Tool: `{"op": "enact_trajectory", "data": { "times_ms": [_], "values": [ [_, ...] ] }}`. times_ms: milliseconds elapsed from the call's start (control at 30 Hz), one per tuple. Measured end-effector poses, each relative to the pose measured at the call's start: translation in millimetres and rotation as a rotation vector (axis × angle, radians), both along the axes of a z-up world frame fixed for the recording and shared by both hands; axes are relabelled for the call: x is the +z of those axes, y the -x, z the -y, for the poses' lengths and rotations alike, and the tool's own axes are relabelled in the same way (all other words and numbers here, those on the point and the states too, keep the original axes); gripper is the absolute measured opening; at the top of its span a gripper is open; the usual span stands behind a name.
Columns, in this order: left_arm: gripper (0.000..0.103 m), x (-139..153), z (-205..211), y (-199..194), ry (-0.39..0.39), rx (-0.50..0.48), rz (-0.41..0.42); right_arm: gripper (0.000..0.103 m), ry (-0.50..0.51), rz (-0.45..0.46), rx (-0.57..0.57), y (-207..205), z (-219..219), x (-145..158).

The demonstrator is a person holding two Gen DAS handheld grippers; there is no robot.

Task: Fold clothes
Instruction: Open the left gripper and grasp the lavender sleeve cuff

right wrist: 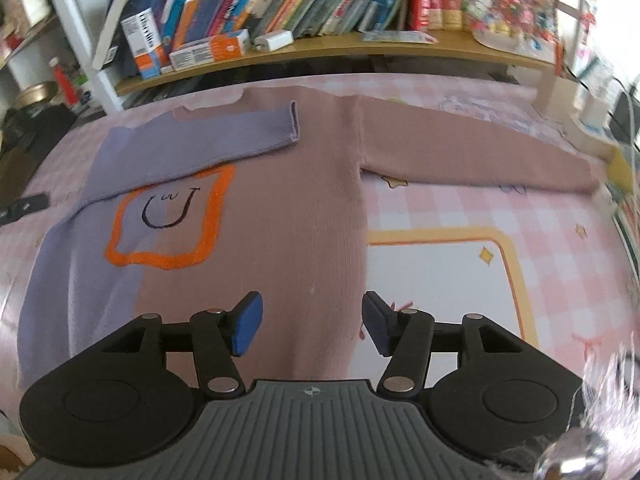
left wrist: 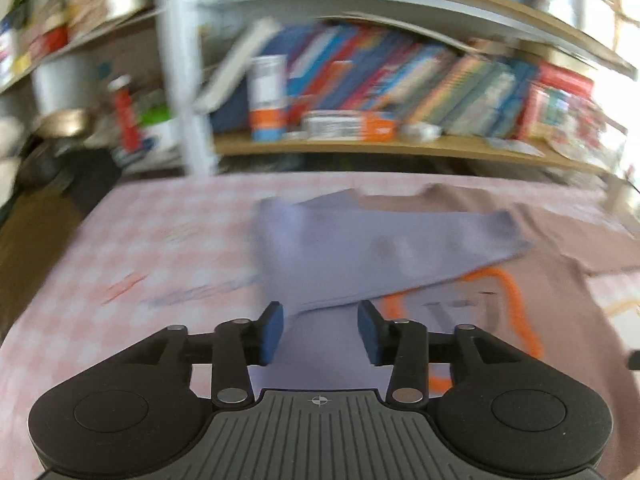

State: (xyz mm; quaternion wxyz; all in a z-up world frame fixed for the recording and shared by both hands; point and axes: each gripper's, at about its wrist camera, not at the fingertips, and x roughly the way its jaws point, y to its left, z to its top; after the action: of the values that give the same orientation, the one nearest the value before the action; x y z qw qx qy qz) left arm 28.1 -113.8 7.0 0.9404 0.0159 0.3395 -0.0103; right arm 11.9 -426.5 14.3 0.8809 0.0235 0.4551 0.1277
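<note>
Sweater [right wrist: 288, 184] lies flat, front up, on the worktop [right wrist: 460, 216], which has a pink checked cover. Collar at 12 o'clock, hem at 6 in the right wrist view. Two-tone knit: lilac on the picture's left, dusty pink on its right.

Lilac sleeve [right wrist: 200, 140] is already folded across the chest, cuff near the middle. Pink sleeve [right wrist: 480, 160] lies stretched out toward 3 o'clock, unfolded.

Left tongs [left wrist: 320, 332]: blue pads part-way apart, nothing between them but air; lilac cloth lies beneath. View is motion-blurred.

Right tongs [right wrist: 312, 324]: likewise part open and empty, poised over the pink body near the hem, at 6 o'clock.

Step, as I judge it: first sleeve fold done, both tongs free. Next move likely calls for the right tongs to travel toward 2 o'clock, pinch the pink sleeve near its cuff, and carry it across toward 9 to lie over the lilac one. A pinch through the top layer only, without dragging the body, would matter.

Writing: a dark drawn "U" shape with a small squiggle inside the orange outline [right wrist: 168, 220] on the chest. Book spines and boxes on the shelf [right wrist: 320, 50] at 12 carry print, too small or blurred to read.
</note>
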Motion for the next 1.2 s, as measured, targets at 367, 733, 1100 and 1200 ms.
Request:
{"op": "enact_trajectory", "data": {
  "times_ms": [367,733,1100,1200],
  "values": [
    [0.042,-11,129,-40,-0.135,-0.18,-0.044,0.054,-0.097,-0.001,0.01,-13,40,-21],
    [0.042,-28,179,-83,-0.286,-0.212,-0.029,0.055,-0.135,-0.034,-0.013,-18,75,-35],
    [0.042,-34,197,-102,-0.332,-0.221,-0.012,0.056,-0.149,-0.032,0.008,-24,83,-36],
    [0.042,-35,199,-105,-0.328,-0.225,-0.019,0.057,-0.152,-0.03,0.013,-26,84,-36]
  ]
}}
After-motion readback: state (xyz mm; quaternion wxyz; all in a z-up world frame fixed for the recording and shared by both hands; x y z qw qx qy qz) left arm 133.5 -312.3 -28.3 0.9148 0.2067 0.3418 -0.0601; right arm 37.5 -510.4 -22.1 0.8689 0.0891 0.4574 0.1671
